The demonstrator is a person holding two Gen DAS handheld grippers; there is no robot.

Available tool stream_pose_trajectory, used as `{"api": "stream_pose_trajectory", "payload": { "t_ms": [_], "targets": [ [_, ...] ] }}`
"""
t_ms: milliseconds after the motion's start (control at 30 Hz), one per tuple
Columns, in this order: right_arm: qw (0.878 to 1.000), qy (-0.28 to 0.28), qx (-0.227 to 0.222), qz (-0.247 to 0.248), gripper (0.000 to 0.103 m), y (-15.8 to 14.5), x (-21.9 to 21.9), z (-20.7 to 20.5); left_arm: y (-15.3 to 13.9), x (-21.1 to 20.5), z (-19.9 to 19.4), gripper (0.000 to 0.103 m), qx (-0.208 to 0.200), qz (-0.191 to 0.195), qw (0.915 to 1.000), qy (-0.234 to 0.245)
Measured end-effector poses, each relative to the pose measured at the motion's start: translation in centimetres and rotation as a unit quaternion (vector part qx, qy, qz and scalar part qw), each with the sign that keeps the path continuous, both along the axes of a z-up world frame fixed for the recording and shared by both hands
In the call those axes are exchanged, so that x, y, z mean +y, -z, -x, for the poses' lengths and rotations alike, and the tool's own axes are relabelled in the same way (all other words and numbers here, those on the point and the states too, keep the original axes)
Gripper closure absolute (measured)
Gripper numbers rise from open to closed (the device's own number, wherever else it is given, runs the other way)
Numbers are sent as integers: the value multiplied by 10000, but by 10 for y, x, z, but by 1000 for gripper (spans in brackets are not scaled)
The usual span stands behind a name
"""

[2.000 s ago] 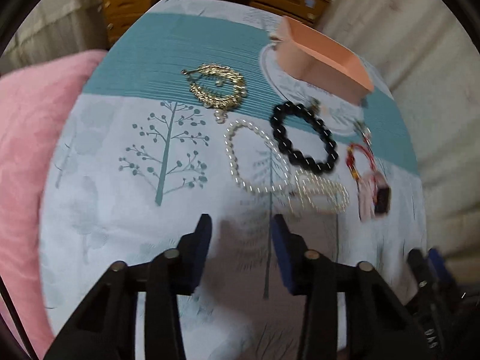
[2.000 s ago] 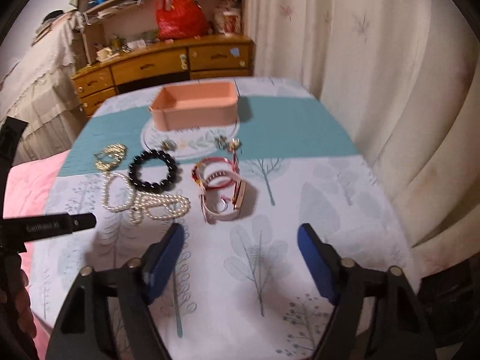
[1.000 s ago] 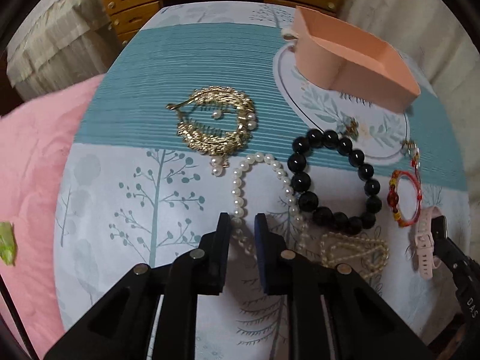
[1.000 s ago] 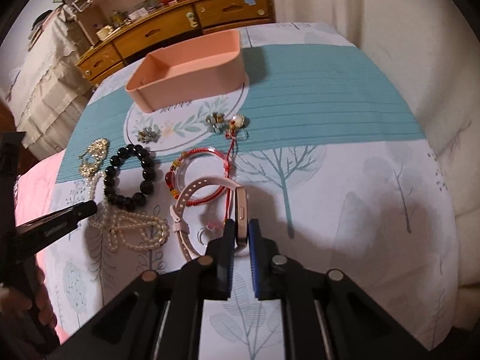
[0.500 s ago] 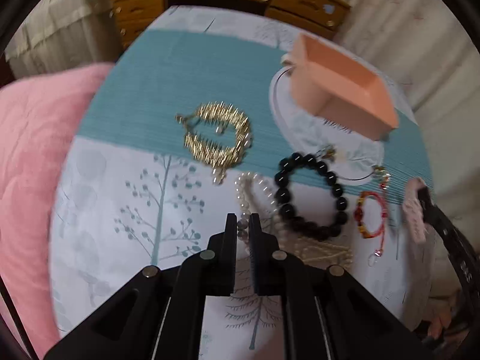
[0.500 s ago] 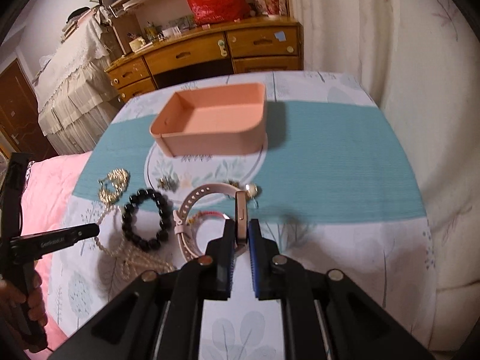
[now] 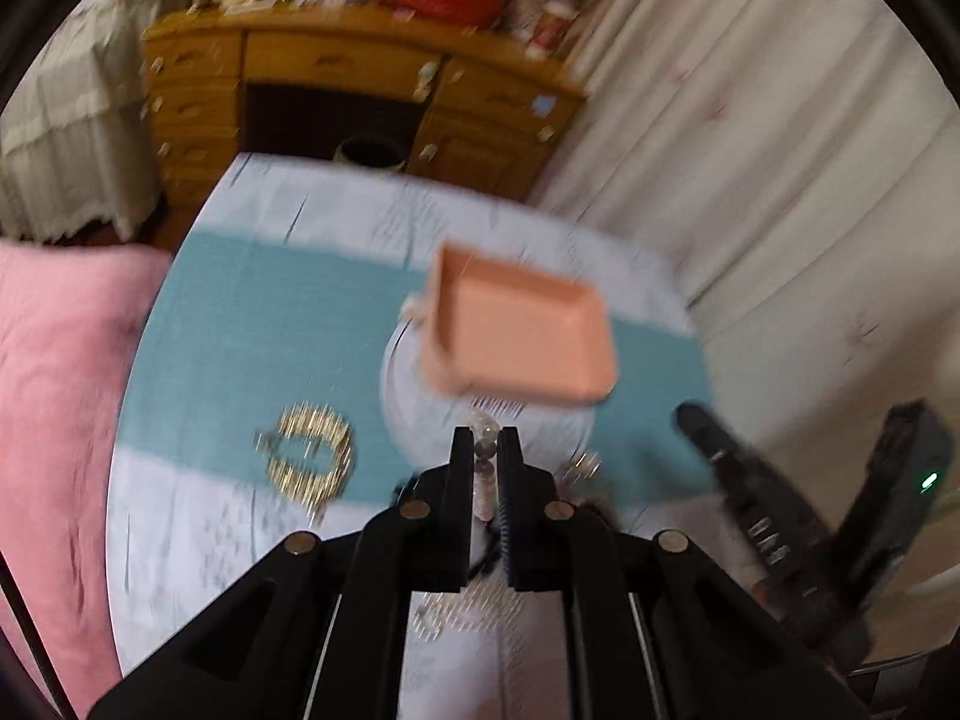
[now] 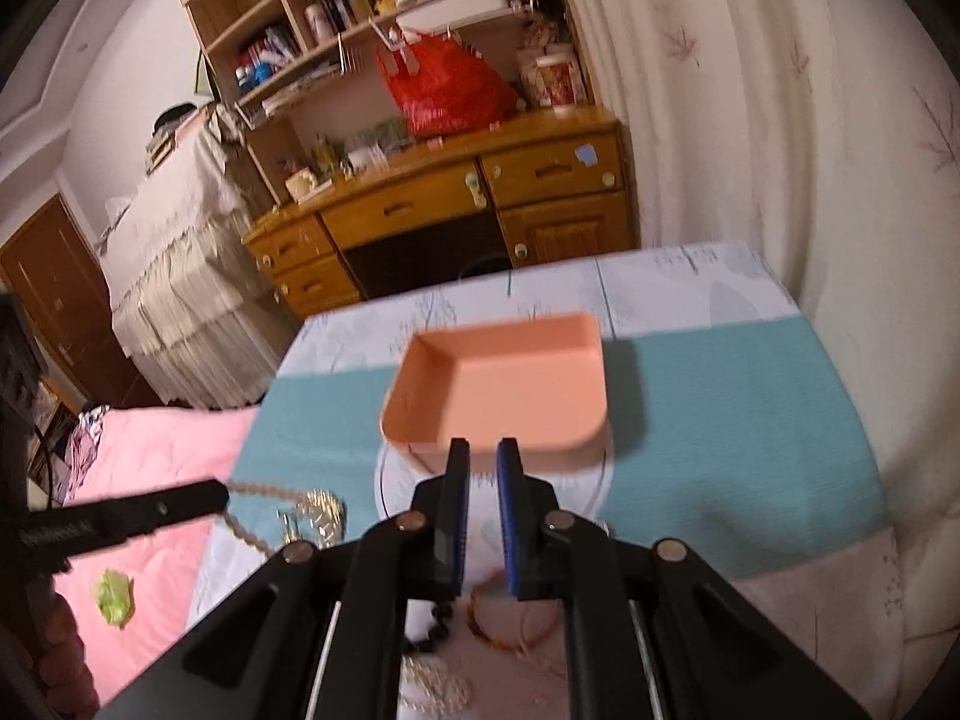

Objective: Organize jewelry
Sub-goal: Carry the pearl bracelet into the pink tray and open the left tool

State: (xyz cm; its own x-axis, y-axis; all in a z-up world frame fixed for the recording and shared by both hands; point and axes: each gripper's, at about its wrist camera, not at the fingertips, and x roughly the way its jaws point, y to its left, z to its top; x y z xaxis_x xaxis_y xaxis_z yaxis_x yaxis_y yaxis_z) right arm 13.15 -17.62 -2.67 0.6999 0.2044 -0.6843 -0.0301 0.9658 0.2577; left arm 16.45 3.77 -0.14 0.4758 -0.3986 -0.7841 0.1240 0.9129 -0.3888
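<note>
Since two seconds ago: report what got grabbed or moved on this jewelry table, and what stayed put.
Both grippers closed. The left gripper shut on the white pearl necklace and lifted it toward the pink rectangular tray. The right gripper shut on the pink watch and rose too; whether it holds the watch now is unclear. The gold chain piece and the tray stayed put.

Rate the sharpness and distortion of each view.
Left wrist view: heavy motion blur, smearing the gold necklace and pink tray; left gripper stays sharp. Right wrist view: milder blur; the shelves read clearly. Both views show fisheye bending with dark corners.
</note>
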Motion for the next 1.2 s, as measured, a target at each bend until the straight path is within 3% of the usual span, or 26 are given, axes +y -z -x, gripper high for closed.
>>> {"api": "stream_pose_trajectory", "payload": {
  "t_ms": [233, 367, 400, 433, 500, 533, 667, 733, 900, 967, 1100, 1200],
  "targets": [
    [9994, 138, -264, 155, 94, -5, -1, -20, -32, -23, -50, 98, -922, 228, 9946, 424],
    [9992, 257, -184, 264, 94, 3, -6, -22, -22, -40, -72, 97, -1005, 523, 9906, 768],
    [9991, 281, -140, 284, 94, 5, -8, -21, -14, -44, -77, 90, -887, 566, 9906, 873],
    [9991, 304, -70, 293, 94, 9, -9, -21, -5, -48, -81, 82, -729, 484, 9919, 926],
    [9988, 381, 74, 313, 93, 15, -11, -19, 9, -53, -86, 33, -489, 70, 9958, 770],
    [9982, 453, 199, 342, 93, 19, -13, -19, 15, -53, -85, 27, -459, -133, 9971, 589],
    [9968, 579, 447, 322, 91, 29, -19, -13, 20, -44, -75, 20, -564, -252, 9973, 392],
    [9963, 594, 491, 389, 88, 30, -21, -10, 21, -41, -74, 15, -510, -502, 9971, 246],
    [9947, 661, 541, 577, 49, 35, -23, 2, 38, -33, -67, 7, -416, -1146, 9925, 130],
    [9929, 647, 669, 745, 41, 42, -20, 7, 48, -33, -58, 7, -308, -1554, 9873, 70],
    [9892, 300, 1136, 873, 39, 63, -9, 21, 71, -23, -30, 7, -9, -1959, 9806, 34],
    [9863, 119, 1334, 965, 39, 77, -2, 40, 88, -19, -3, 7, 268, -2166, 9755, 283]
  ]
}}
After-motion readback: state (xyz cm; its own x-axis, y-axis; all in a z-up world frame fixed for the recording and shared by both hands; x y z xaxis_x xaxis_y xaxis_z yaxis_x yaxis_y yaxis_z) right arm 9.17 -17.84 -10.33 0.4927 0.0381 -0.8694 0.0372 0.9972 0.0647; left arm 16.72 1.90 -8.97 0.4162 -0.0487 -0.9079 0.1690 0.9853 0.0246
